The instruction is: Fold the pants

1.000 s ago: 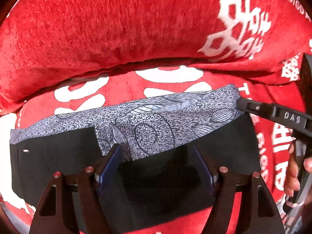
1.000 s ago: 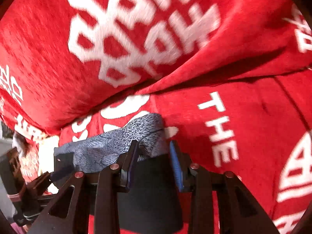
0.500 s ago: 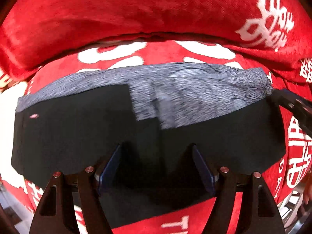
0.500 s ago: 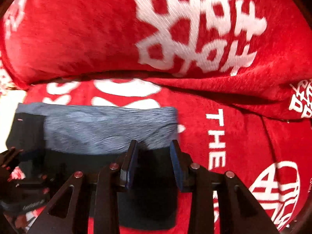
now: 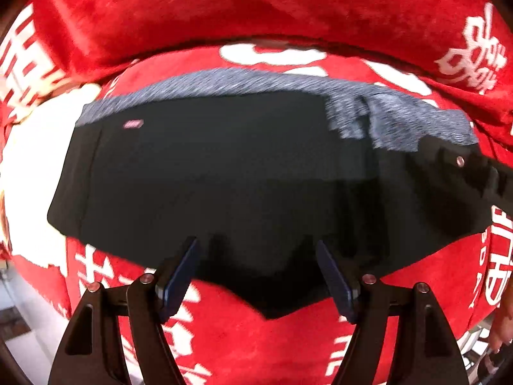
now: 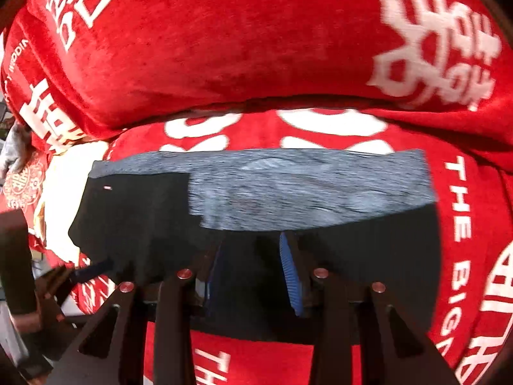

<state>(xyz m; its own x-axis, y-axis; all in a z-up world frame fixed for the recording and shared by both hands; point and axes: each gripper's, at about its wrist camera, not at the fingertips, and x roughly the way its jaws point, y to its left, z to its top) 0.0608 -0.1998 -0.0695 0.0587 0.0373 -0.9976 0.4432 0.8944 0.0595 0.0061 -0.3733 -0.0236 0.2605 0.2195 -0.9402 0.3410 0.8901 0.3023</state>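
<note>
Across the red blanket (image 5: pixel 256 346), below its bunched far edge, the folded black pants (image 5: pixel 224 176) lie flat, their near hem between the spread left gripper (image 5: pixel 256 276) and, seemingly unpinched, the narrower-set right gripper (image 6: pixel 253 272).

We seem to be in a home: ahead of the claw, a plush red blanket with white lettering (image 6: pixel 243 48) drapes what looks like a cushioned sofa.
</note>
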